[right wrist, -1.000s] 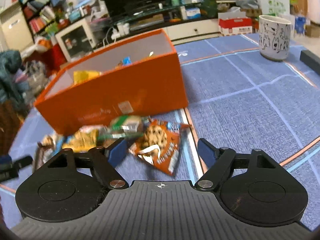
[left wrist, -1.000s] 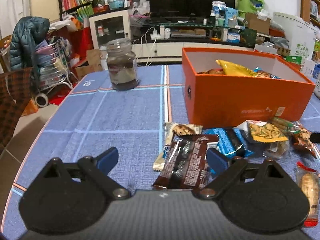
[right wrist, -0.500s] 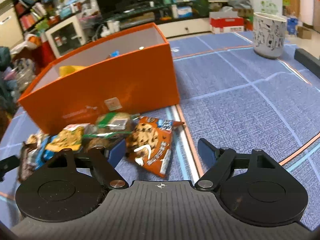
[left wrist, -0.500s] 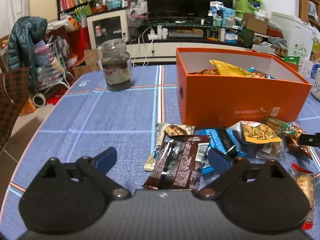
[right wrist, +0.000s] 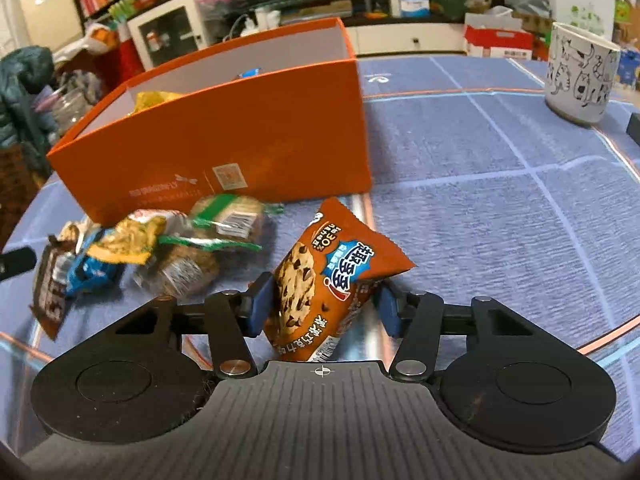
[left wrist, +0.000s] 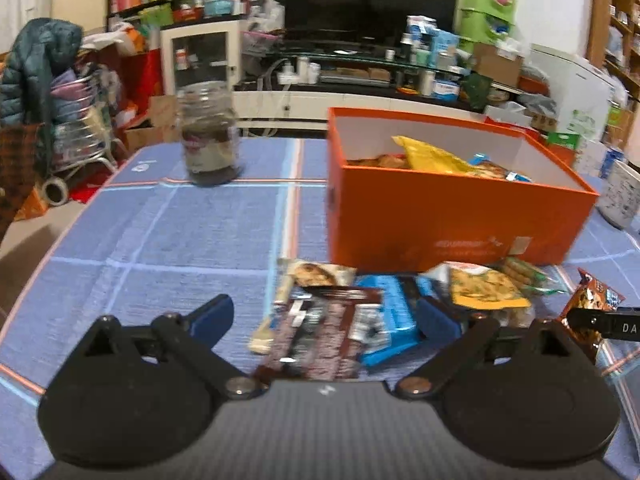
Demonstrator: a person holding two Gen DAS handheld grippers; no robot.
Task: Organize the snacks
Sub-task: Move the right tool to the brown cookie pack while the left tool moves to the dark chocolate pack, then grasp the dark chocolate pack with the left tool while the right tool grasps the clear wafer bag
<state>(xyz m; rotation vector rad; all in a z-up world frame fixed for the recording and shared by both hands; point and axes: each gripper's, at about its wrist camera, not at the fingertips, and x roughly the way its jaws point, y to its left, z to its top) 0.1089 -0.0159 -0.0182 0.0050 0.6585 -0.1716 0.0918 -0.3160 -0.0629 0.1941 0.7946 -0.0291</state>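
Orange cardboard box [right wrist: 224, 136] is stood open-topped toward the far middle of the blue tablecloth [right wrist: 500, 208], evidently as the collecting container: several packets already lie inside it, a yellow one [left wrist: 432, 156] uppermost. Remaining snacks are heaped on the cloth just in front of the box's near wall, which keeps the carry short.

Right gripper [right wrist: 324, 306]: jaws have just been closing, and the brown chocolate-chip cookie packet [right wrist: 324, 280] is now pinched between the blue pads across its lower half. The packet is tipped up on end, upper corner free, near the box's near right corner. Gripping low on the narrow width is judged to leave the bag free to drop cleanly over the rim.

Left gripper [left wrist: 324, 316]: jaws are spread wide, nothing clamped. It is poised over the dark brown wrapper [left wrist: 324, 340], with a blue packet [left wrist: 394, 314] just beside, presumably lined up as the next pick.

Glass jar [left wrist: 208, 136] near the far left edge and cat-print mug [right wrist: 580, 76] near the far right edge are well apart from the pile.

Risk noted: soft bag may slip or crumple.
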